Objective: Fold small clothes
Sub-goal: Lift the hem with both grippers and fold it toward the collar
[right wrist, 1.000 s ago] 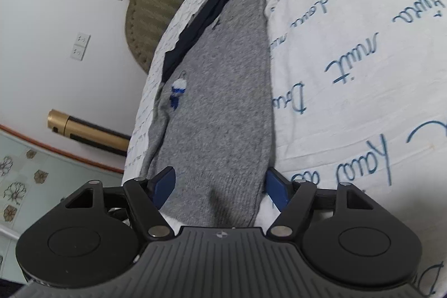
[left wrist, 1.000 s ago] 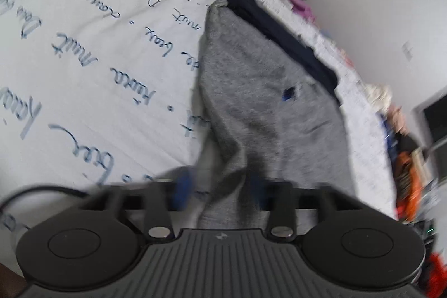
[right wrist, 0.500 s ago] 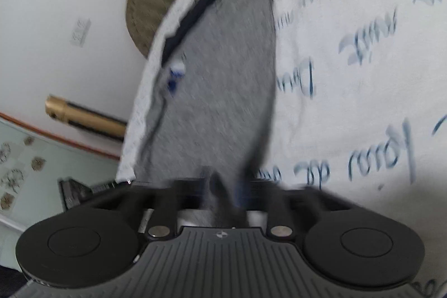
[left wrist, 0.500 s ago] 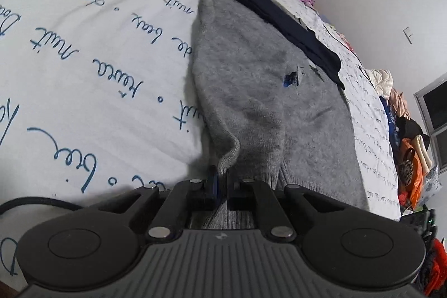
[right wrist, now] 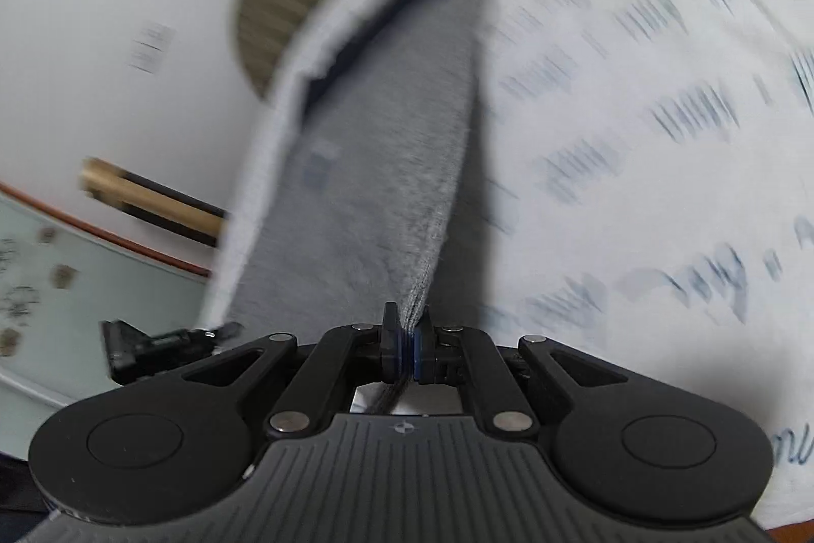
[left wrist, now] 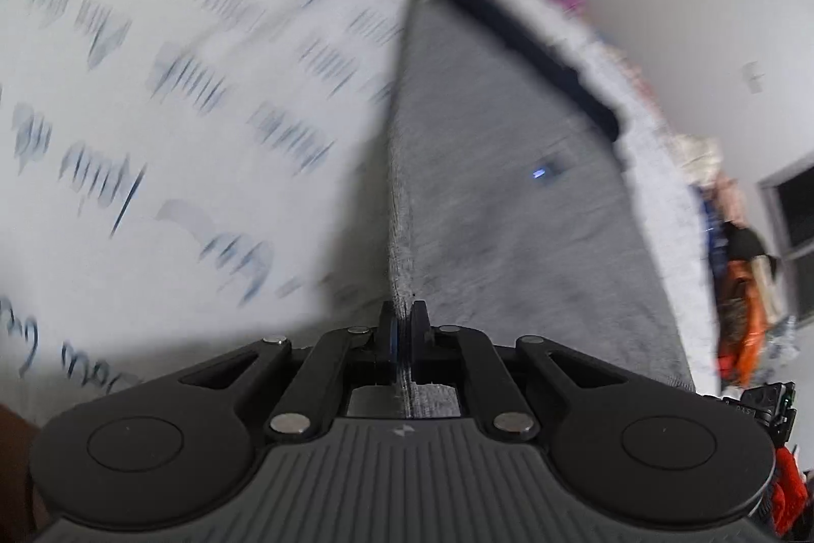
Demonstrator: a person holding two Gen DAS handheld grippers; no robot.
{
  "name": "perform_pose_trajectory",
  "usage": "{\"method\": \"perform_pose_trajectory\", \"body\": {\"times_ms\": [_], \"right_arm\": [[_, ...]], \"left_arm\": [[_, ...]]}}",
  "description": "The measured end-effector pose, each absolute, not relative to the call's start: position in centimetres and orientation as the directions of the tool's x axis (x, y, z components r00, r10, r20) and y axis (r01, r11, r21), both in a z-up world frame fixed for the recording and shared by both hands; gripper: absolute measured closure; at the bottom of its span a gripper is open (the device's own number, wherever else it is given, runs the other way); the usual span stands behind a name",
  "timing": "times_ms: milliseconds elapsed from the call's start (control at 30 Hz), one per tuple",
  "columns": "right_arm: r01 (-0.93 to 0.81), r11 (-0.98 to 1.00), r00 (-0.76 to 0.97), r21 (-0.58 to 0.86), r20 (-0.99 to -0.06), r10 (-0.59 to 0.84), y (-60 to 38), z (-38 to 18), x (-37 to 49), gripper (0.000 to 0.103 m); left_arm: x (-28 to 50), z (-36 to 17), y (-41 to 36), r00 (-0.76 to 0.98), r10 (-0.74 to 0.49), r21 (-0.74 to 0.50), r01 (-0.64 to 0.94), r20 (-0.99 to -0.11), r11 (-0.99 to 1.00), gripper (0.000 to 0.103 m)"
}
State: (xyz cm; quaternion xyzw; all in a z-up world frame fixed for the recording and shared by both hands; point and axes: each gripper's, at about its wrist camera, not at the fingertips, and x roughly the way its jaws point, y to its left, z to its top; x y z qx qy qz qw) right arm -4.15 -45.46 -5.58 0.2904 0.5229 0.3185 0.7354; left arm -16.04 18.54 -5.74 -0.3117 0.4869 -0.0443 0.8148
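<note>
Both grippers are pinching the near edge of the grey knitted garment (left wrist: 509,207), which lies stretched along the edge of a bed covered by a white sheet with blue handwriting print (left wrist: 152,136). The left gripper (left wrist: 405,329) has its jaws pressed together on a thin ridge of the hem; the right gripper (right wrist: 407,334) is clamped likewise on a bunched fold of the same edge. A dark navy strip (left wrist: 524,49) runs along the garment's far side, next to the bed's edge.

Judgement on the step in hand: this appears to be the lift of the near edge ahead of a fold. To do it well, both hands should rise and travel at one pace, keeping the edge taut and level between them, and lay it squarely over the far part so the sides line up. Uneven pull would skew the fold or drag the garment across the sheet.

Limits of view: both views are heavily smeared. The print on the sheet cannot be read. The small blue mark (left wrist: 547,171) on the knit cannot be identified. Whether the navy strip is part of the garment or a separate item cannot be told. The garment's near end is hidden behind the gripper bodies.
</note>
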Motion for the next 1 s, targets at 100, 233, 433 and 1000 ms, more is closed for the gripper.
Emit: {"method": "perform_pose_trajectory", "body": {"times_ms": [100,233,433,1000], "right_arm": [[-0.113,0.621,0.251,0.776,-0.582,0.773,-45.3,-9.0,-4.9,0.089],[-0.083,0.568,0.277,0.819,-0.529,0.802,-46.1,-9.0,-5.6,0.069],[-0.101,0.578,0.252,0.81,-0.541,0.802,-44.6,-8.8,-5.1,0.075],[-0.089,0.543,0.205,0.835,-0.518,0.83,-46.0,-8.6,-5.8,0.066]], "left_arm": [[-16.5,-6.9,19.3,0.546,-0.398,-0.6,-0.258,-0.737,0.758,0.099],[-16.4,-6.2,18.8,0.532,-0.421,-0.597,-0.211,-0.734,0.774,0.087],[-16.4,-5.8,16.4,0.571,-0.434,-0.611,-0.156,-0.697,0.776,0.063],[-16.6,-5.7,18.3,0.475,-0.423,-0.554,-0.176,-0.772,0.814,0.089]]}}
